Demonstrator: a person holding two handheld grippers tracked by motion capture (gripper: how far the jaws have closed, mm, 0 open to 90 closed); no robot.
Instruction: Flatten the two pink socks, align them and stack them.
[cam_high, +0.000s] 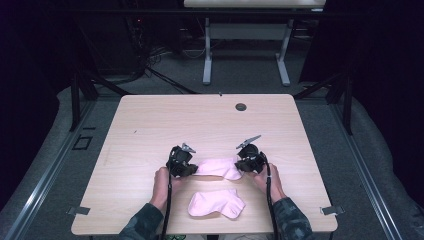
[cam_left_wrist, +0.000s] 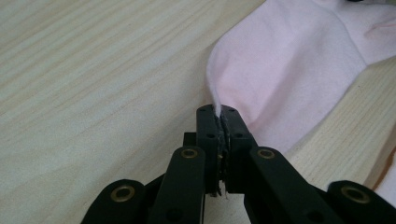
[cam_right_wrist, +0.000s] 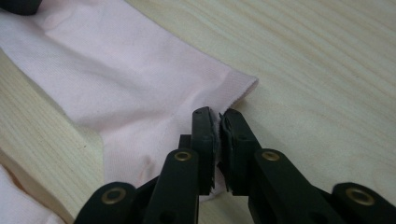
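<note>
**Both grippers pinching the same pink sock, one at each end**

So the left black two-jaw gripper (cam_left_wrist: 221, 112) has its jaws pressed together on a thin edge of the pale pink soft knit sock (cam_left_wrist: 289, 70), you can see the fabric sticking up out of the seam between the two pads. The right black two-jaw gripper (cam_right_wrist: 218, 116) is doing the same at the other end: jaws nearly closed, with a sliver of the sock's ribbed cuff edge (cam_right_wrist: 233, 86) squeezed between them.

From the high view, the left gripper (cam_high: 186, 169) and right gripper (cam_high: 246, 165) sit either side of that sock (cam_high: 220, 167), which lies stretched flat between them on the light wood-grain table (cam_high: 150, 125), towards the near half. A second pale pink sock (cam_high: 216, 204) lies just nearer the person, close to the table's front edge, apart from both grippers.

Texture-wise the sock is fine matte knit, soft folds, rounded at the left gripper's end and squarer at the cuff. The tabletop is smooth laminate with long straight grain lines, rounded corners and a small dark round cable hole (cam_high: 241, 106) near the far edge
</note>
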